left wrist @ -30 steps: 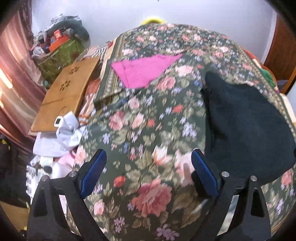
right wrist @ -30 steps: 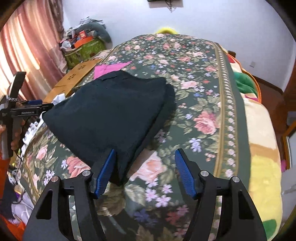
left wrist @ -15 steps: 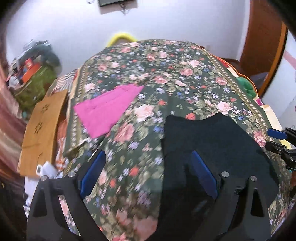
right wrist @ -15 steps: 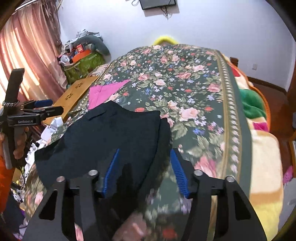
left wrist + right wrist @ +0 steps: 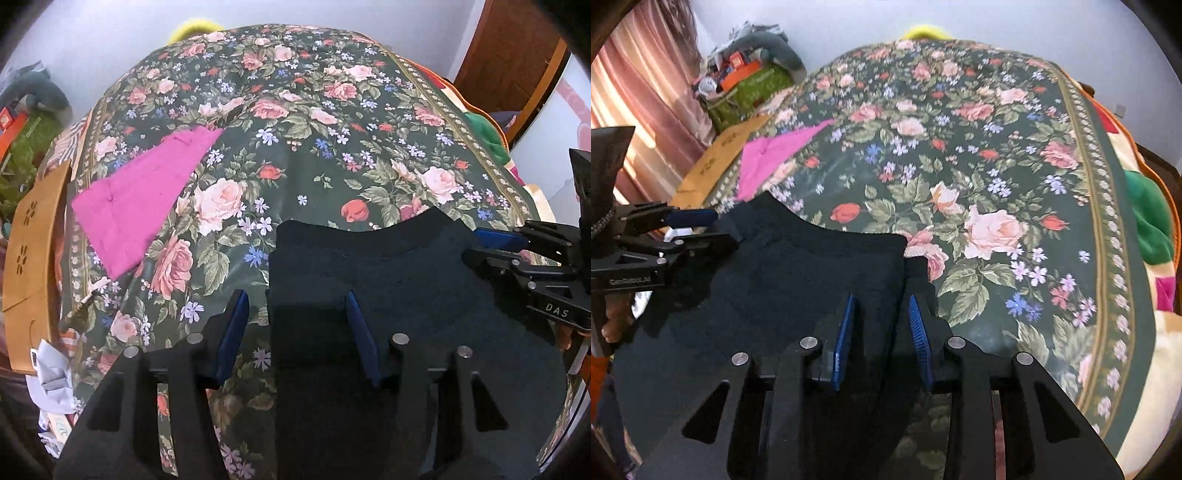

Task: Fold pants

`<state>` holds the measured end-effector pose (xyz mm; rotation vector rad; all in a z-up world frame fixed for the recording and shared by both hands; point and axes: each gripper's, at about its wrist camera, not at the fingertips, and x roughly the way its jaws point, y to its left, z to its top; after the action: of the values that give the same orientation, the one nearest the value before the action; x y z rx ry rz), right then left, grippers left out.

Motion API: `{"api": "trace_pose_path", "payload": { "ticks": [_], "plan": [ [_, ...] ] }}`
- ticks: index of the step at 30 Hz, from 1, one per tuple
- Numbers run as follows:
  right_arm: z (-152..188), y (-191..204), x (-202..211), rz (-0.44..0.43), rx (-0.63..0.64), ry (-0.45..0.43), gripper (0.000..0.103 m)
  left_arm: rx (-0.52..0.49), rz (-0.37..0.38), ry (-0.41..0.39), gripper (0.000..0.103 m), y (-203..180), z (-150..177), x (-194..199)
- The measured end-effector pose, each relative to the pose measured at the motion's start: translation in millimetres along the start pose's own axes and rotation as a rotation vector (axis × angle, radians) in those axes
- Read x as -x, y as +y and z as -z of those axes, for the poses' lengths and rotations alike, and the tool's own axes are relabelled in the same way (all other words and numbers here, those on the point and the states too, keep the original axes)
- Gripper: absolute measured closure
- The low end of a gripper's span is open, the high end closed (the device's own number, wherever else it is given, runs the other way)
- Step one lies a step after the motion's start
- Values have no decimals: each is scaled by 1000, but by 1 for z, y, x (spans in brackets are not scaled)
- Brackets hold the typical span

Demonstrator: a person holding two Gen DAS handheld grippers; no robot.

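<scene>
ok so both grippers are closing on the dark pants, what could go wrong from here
The left gripper straddles only the pants' left edge, with floral bedspread between its fingers too, so it may pinch the cover. The right gripper sits at the folded right edge and might catch only one layer. Uneven grips could skew the fold.

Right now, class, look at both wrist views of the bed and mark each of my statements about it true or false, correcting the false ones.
1. The dark pants lie on a floral bedspread. True.
2. The pink cloth lies on top of the pants. False: it lies apart, on the bedspread.
3. Pants fabric sits between the right gripper blue pads as they close. True.
4. The left gripper is over bare bedspread only. False: it straddles the pants' edge while closing.
</scene>
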<state>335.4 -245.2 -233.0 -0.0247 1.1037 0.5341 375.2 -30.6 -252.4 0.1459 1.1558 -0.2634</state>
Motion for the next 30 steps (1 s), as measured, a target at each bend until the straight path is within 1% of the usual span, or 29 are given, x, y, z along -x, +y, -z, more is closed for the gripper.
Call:
{"api": "trace_pose_path", "payload": {
  "ticks": [2, 3, 5, 11, 13, 16, 19, 20, 22, 23, 24, 25, 27, 29, 30],
  "plan": [
    [0, 2, -4, 8, 34, 5, 82, 10, -10, -4, 47, 2, 2, -3],
    [2, 4, -6, 25, 52, 7, 85, 13, -15, -7, 46, 2, 3, -5],
    [4, 6, -10, 51, 82, 5, 87, 15, -36, -19, 46, 2, 6, -8],
    [5, 5, -5, 59, 59, 0, 87, 3, -72, -38, 46, -3, 8, -4],
    [6, 8, 3, 71, 60, -10, 87, 3, -82, -46, 46, -4, 8, 2],
    [9, 11, 21, 85, 62, -49, 87, 19, -94, -65, 46, -2, 10, 17],
    [11, 15, 39, 77, 57, -77, 85, 24, -106, -100, 46, -1, 15, 35],
    [12, 15, 45, 74, 53, -87, 83, 24, -108, -110, 46, -1, 17, 41],
    [15, 18, 56, 64, 47, -107, 74, 21, -105, -126, 45, -2, 20, 52],
    [18, 20, 62, 58, 45, -117, 66, 22, -98, -132, 41, -2, 23, 58],
    [20, 22, 67, 55, 43, -127, 56, 25, -91, -136, 35, -3, 25, 62],
    [23, 24, 71, 53, 40, -135, 52, 31, -83, -141, 31, -3, 28, 66],
    [29, 27, 76, 47, 30, -146, 34, 46, -70, -139, 17, -2, 32, 70],
    [37, 29, 78, 41, 9, -141, 24, 72, -35, -115, 11, 0, 38, 69],
    [40, 28, 77, 35, -4, -134, 23, 83, -17, -98, 10, 2, 40, 67]
  ]
}}
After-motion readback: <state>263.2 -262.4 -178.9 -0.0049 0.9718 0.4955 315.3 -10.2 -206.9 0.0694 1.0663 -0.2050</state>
